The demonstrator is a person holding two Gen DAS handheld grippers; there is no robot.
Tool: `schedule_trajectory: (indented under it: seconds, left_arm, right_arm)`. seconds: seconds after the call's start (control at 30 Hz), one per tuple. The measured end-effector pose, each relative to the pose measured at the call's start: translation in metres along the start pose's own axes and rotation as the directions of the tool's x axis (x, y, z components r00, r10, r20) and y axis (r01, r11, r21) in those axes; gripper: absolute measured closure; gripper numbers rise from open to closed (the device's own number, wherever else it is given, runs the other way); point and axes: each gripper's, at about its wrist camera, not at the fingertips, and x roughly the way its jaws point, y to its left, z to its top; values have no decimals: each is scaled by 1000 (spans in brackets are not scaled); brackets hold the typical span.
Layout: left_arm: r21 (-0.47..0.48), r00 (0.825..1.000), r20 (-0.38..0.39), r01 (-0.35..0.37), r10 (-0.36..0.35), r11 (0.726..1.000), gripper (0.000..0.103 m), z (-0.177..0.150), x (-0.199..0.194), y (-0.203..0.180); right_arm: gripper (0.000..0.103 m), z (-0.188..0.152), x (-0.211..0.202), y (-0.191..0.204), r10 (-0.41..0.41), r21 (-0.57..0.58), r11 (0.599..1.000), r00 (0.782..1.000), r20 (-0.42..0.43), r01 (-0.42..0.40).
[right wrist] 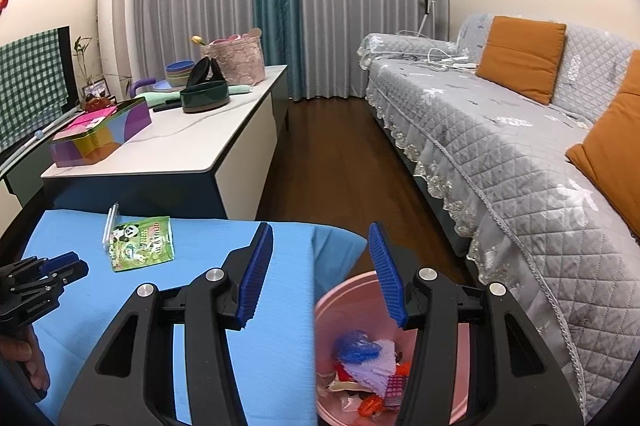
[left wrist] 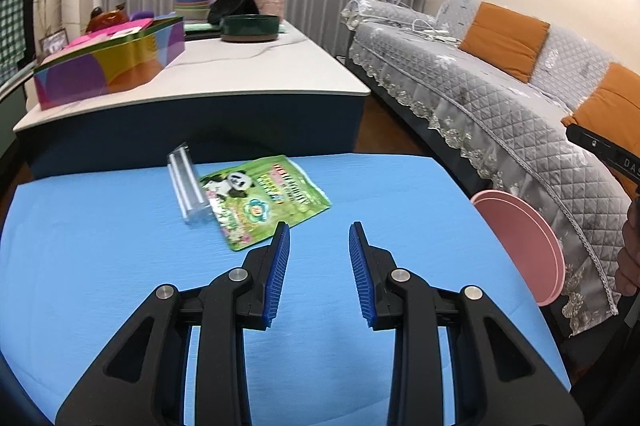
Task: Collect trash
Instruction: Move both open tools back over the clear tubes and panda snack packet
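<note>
A green snack packet with a panda [left wrist: 266, 200] [right wrist: 142, 243] lies on the blue-covered table [left wrist: 120, 286] [right wrist: 272, 238], and a clear plastic package [left wrist: 187, 184] [right wrist: 111, 224] partly overlaps its left edge. My left gripper [left wrist: 319, 232] [right wrist: 66, 262] is open and empty, just short of the packet. My right gripper [right wrist: 320, 232] is open and empty above the table's right edge and the pink bin [right wrist: 344, 306] [left wrist: 524, 246]. Inside the bin lie several pieces of trash [right wrist: 370, 362].
A white-topped cabinet [left wrist: 224, 66] [right wrist: 192, 134] stands behind the table with a colourful box [left wrist: 108, 62] [right wrist: 100, 130], bowls and a basket. A grey sofa [left wrist: 480, 82] [right wrist: 500, 146] with orange cushions runs along the right. Dark wood floor [right wrist: 340, 162] lies between.
</note>
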Motion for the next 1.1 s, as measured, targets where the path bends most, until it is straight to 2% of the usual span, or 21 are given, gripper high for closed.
schedule_trajectory:
  seconds: [0.33, 0.57, 0.7, 0.87, 1.1]
  left_arm:
    - [-82, 998, -7, -63, 63, 995, 72, -6, 7, 40]
    - [-196, 991, -22, -131, 130, 972, 72, -10, 18, 89]
    - [-237, 990, -22, -143, 142, 961, 72, -8, 25, 105]
    - [-252, 987, -17, -157, 158, 955, 72, -4, 29, 116]
    - [-327, 971, 2, -227, 241, 917, 72, 5, 14, 150]
  right_arm:
    - [52, 1, 18, 24, 41, -18, 999, 999, -17, -41]
    - [52, -6, 44, 42, 100, 5, 995, 993, -57, -100]
    - [52, -9, 58, 58, 143, 24, 990, 988, -65, -142]
    - [52, -14, 74, 97, 198, -3, 980, 978, -61, -199]
    - [52, -20, 97, 164, 248, -61, 965, 964, -99, -255]
